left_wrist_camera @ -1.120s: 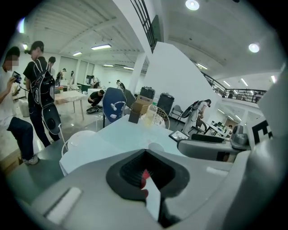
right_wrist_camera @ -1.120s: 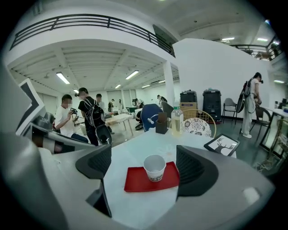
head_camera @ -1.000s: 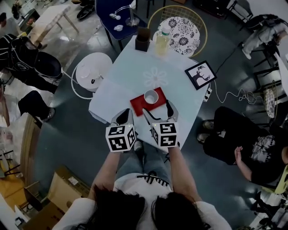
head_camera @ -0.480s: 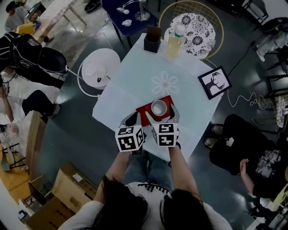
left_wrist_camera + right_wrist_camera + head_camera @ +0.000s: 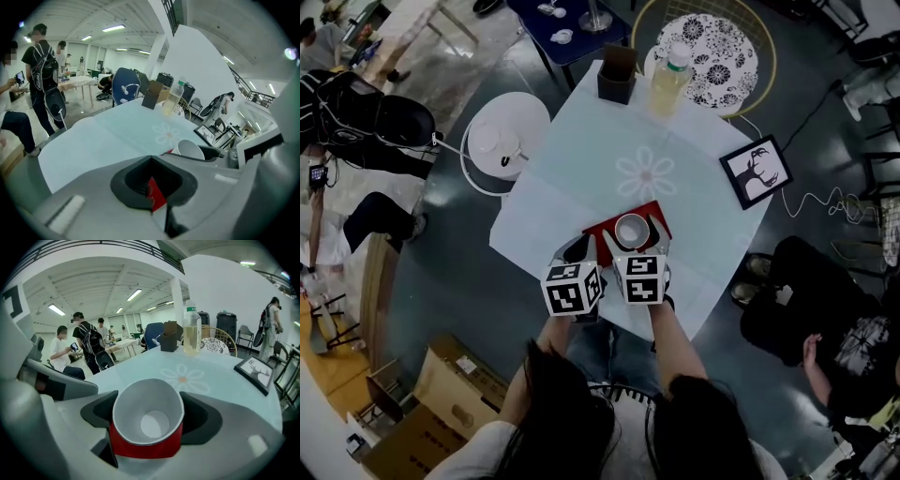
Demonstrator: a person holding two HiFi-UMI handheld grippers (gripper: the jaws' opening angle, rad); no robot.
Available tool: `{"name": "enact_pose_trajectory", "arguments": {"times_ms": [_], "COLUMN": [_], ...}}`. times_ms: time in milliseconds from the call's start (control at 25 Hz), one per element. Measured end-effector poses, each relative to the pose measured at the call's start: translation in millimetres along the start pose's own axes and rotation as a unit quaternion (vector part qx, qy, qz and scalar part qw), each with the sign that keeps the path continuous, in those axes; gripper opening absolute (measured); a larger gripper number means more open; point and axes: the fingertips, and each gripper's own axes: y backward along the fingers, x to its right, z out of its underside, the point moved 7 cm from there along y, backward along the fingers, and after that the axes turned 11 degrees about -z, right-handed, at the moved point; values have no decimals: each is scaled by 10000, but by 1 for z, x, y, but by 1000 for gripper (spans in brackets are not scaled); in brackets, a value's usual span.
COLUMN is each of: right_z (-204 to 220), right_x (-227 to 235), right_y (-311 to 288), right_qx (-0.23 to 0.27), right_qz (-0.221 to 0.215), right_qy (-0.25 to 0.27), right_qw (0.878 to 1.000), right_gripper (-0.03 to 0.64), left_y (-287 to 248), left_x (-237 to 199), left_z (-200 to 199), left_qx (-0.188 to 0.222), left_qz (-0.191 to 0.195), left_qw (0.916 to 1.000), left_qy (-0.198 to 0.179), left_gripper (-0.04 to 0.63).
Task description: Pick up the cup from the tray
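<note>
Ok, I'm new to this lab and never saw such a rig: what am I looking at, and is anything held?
No robot here: a person holds a hand-held gripper in each hand. One picture comes from a camera on the person's head, looking down; the other two from cameras riding on the grippers. On the table stand a red tray with a white cup, a bottle, a dark box and a framed picture. The right hand-held gripper has its jaws either side of the cup and has just been closing them; no grip shows yet. The left hand-held gripper is shut, above the tray's corner.
</note>
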Motion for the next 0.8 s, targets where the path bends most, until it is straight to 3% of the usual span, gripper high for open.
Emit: {"name": "enact_pose_trajectory", "arguments": {"times_ms": [160,520,800], "right_z": [1,-12,-6], "right_x": [2,0,26], "right_y": [2,36,79], "right_qx": [-28,322,603], "right_qz": [42,84,635], "right_qy": [16,-63,-354], "right_qw": [10000,9994,9955], "right_gripper": [382,377,376], "left_y": [1,10,18], "left_x": [2,18,56], "left_z": [1,-9,-8], "left_qx": [-45,97,118], "left_qz": [66,269,669], "left_qw": [9999,9993,9956], "left_qy": [-86,-248,-640], "left_gripper": [0,0,0]}}
